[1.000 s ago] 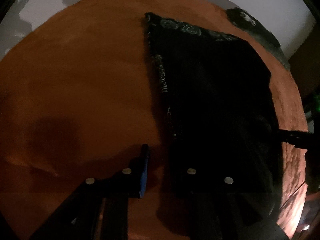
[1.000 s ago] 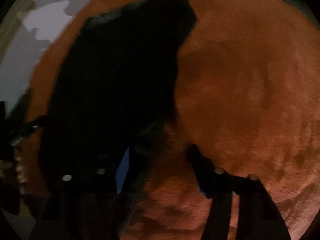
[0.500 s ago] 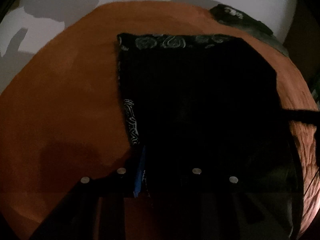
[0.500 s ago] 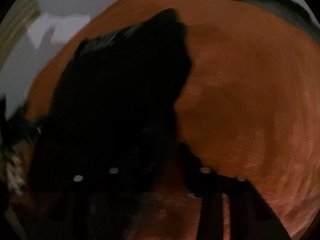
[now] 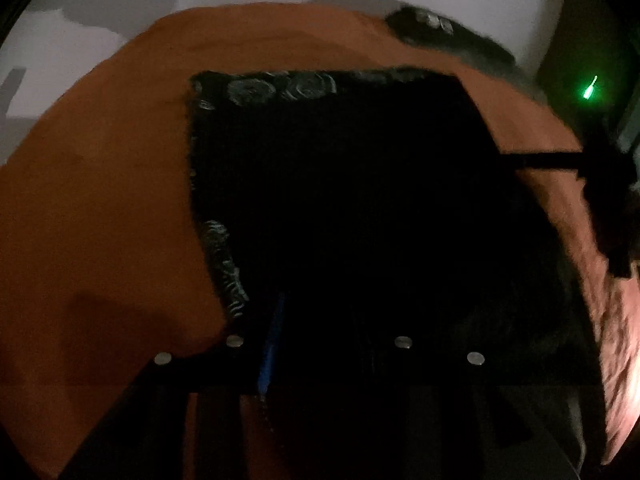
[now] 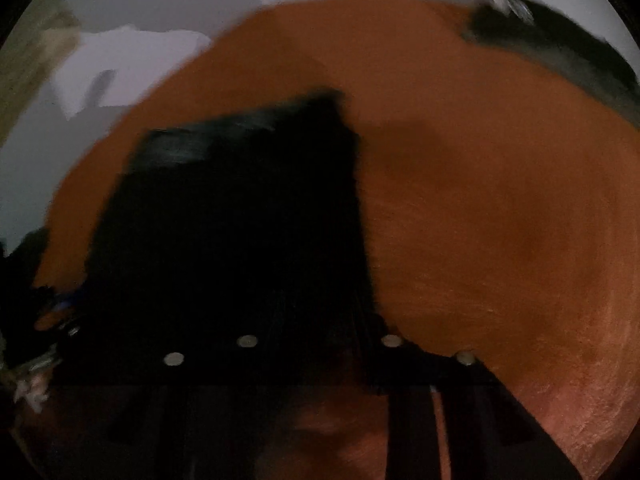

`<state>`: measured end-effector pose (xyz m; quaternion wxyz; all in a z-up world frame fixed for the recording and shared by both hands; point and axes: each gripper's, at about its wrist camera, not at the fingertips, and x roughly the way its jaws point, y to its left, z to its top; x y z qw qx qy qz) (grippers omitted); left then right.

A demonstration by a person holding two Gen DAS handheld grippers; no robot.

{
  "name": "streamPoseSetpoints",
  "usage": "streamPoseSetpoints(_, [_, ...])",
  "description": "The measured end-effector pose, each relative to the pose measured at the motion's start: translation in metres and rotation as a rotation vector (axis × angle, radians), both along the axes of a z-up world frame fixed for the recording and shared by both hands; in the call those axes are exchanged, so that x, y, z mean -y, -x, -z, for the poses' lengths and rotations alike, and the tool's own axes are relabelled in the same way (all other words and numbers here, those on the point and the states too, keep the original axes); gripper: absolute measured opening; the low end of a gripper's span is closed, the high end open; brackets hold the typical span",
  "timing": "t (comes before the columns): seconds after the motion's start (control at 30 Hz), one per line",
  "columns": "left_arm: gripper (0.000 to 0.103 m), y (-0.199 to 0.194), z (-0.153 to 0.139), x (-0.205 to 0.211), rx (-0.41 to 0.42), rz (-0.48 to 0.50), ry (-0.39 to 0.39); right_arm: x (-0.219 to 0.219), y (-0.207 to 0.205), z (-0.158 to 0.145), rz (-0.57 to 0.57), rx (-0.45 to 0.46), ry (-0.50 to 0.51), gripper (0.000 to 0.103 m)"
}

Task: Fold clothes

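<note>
- One dark garment (image 5: pixel 360 208) lies flat on the orange surface (image 5: pixel 100 200) as a rough rectangle, its patterned band along the far edge; at least one fold looks done, and a further fold or a tidy-up seems left.
- A second dark piece of clothing (image 5: pixel 440 34) sits bunched at the far rim, well apart and apparently not yet folded.
- The left gripper (image 5: pixel 320 320) is over the garment's near left corner. Its jaws have just been opening, and cloth lies between them, though the dark hides whether the pads press on it.
- The right gripper (image 6: pixel 320 340) is at the near right edge. Its jaws have just been closing with black cloth between them; a firm pinch cannot be told.
- Bare orange surface stretches wide to the garment's left, right and far side, giving free room; the near edge is crowded by both grippers.
</note>
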<state>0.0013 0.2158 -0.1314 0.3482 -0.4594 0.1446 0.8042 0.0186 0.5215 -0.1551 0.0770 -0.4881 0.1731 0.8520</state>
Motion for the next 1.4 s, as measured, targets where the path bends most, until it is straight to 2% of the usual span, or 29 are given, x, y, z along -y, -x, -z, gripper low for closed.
streamPoseSetpoints(0.07, [0.036, -0.004, -0.014, 0.009, -0.008, -0.022, -0.028, -0.009, -0.005, -0.004, 0.056, 0.011, -0.002, 0.022])
streamPoseSetpoints(0.1, [0.036, -0.014, -0.025, 0.014, -0.005, 0.008, -0.058, -0.008, -0.009, -0.01, 0.053, -0.005, 0.018, 0.022])
streamPoseSetpoints(0.17, [0.037, -0.034, -0.046, 0.024, 0.002, 0.069, -0.119, 0.01, -0.024, -0.031, -0.035, -0.067, 0.045, 0.022])
streamPoseSetpoints(0.23, [0.037, -0.063, -0.059, 0.025, 0.007, 0.206, -0.143, 0.039, -0.042, -0.047, -0.147, -0.103, 0.049, 0.022])
streamPoseSetpoints(0.27, [0.04, -0.077, -0.061, 0.021, 0.014, 0.279, -0.14, 0.054, -0.05, -0.052, -0.201, -0.111, 0.051, 0.022])
streamPoseSetpoints(0.3, [0.042, -0.083, -0.053, 0.015, 0.03, 0.298, -0.119, 0.07, -0.057, -0.055, -0.253, -0.115, 0.058, 0.022])
streamPoseSetpoints(0.4, [0.042, -0.099, -0.03, -0.003, 0.08, 0.35, -0.054, 0.112, -0.073, -0.037, -0.38, -0.05, 0.174, 0.022])
streamPoseSetpoints(0.47, [0.042, -0.09, -0.009, -0.004, 0.125, 0.288, -0.022, 0.126, -0.076, -0.011, -0.381, 0.014, 0.18, 0.022])
streamPoseSetpoints(0.53, [0.042, -0.079, 0.004, 0.003, 0.182, 0.225, -0.021, 0.124, -0.075, 0.014, -0.329, 0.081, 0.164, 0.011])
streamPoseSetpoints(0.57, [0.042, -0.076, 0.001, 0.011, 0.194, 0.214, -0.031, 0.115, -0.077, 0.016, -0.283, 0.086, 0.171, 0.0])
streamPoseSetpoints(0.63, [0.042, -0.077, -0.014, 0.029, 0.145, 0.216, 0.006, 0.102, -0.084, 0.006, -0.218, 0.081, 0.15, 0.0])
streamPoseSetpoints(0.7, [0.042, -0.081, -0.029, 0.047, 0.075, 0.235, 0.05, 0.102, -0.097, -0.016, -0.235, 0.067, 0.019, 0.001])
streamPoseSetpoints(0.77, [0.042, -0.094, -0.045, 0.069, -0.014, 0.316, 0.065, 0.12, -0.119, -0.033, -0.357, 0.025, -0.131, 0.003])
streamPoseSetpoints(0.83, [0.051, -0.109, -0.052, 0.087, -0.117, 0.439, 0.094, 0.142, -0.14, -0.04, -0.488, -0.001, -0.258, 0.012])
streamPoseSetpoints(0.87, [0.06, -0.119, -0.05, 0.092, -0.149, 0.502, 0.11, 0.16, -0.155, -0.038, -0.576, -0.009, -0.33, 0.027])
streamPoseSetpoints(0.9, [0.061, -0.132, -0.046, 0.1, -0.211, 0.579, 0.135, 0.176, -0.168, -0.032, -0.648, -0.015, -0.393, 0.052])
streamPoseSetpoints(0.93, [0.061, -0.144, -0.042, 0.108, -0.275, 0.655, 0.159, 0.192, -0.181, -0.026, -0.72, -0.023, -0.457, 0.06])
streamPoseSetpoints(0.97, [0.061, -0.157, -0.037, 0.116, -0.339, 0.732, 0.184, 0.205, -0.197, -0.021, -0.788, -0.045, -0.535, 0.064])
streamPoseSetpoints(1.07, [0.061, -0.201, -0.023, 0.136, -0.548, 0.932, 0.252, 0.242, -0.235, -0.005, -0.983, -0.121, -0.78, 0.064])
streamPoseSetpoints(1.13, [0.061, -0.215, -0.016, 0.134, -0.606, 0.992, 0.243, 0.257, -0.251, 0.002, -1.065, -0.185, -0.915, 0.064])
streamPoseSetpoints(1.2, [0.061, -0.221, -0.008, 0.127, -0.63, 1.008, 0.224, 0.262, -0.257, 0.006, -1.103, -0.227, -0.957, 0.064])
streamPoseSetpoints(1.4, [0.061, -0.215, 0.001, 0.117, -0.704, 1.051, 0.201, 0.26, -0.257, 0.033, -1.228, -0.255, -1.11, 0.064])
